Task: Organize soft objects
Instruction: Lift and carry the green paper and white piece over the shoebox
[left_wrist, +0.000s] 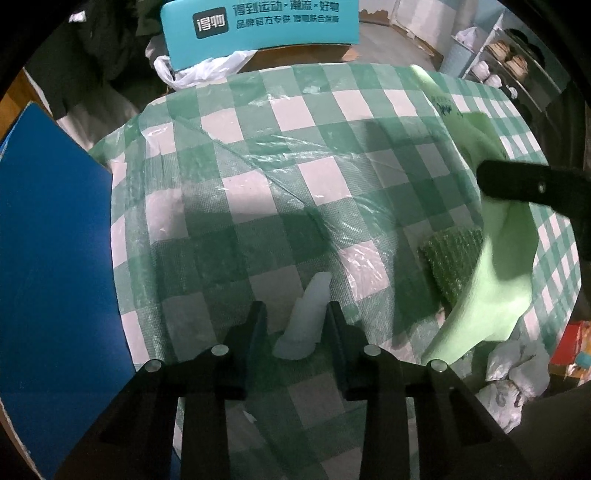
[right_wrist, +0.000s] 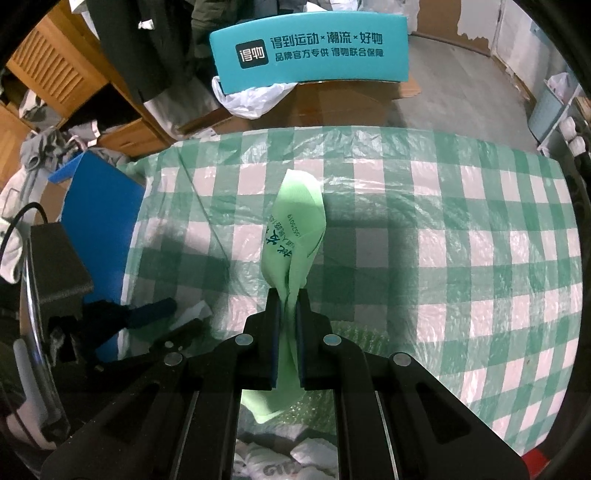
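Right now the right hand-held gripper (right_wrist: 287, 295) pinches a limp green cloth (right_wrist: 299, 225), light & floppy; left hand-held gripper (left_wrist: 295, 308) nearly closed round a soft white piece (left_wrist: 306, 321), can't tell if squeezed.

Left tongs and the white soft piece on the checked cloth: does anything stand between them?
Nothing visible does. The white soft piece already lies between the fingers of the left tongs, with bare checked cloth around it. The green bag, pinched in the right tongs, hangs off to one side.
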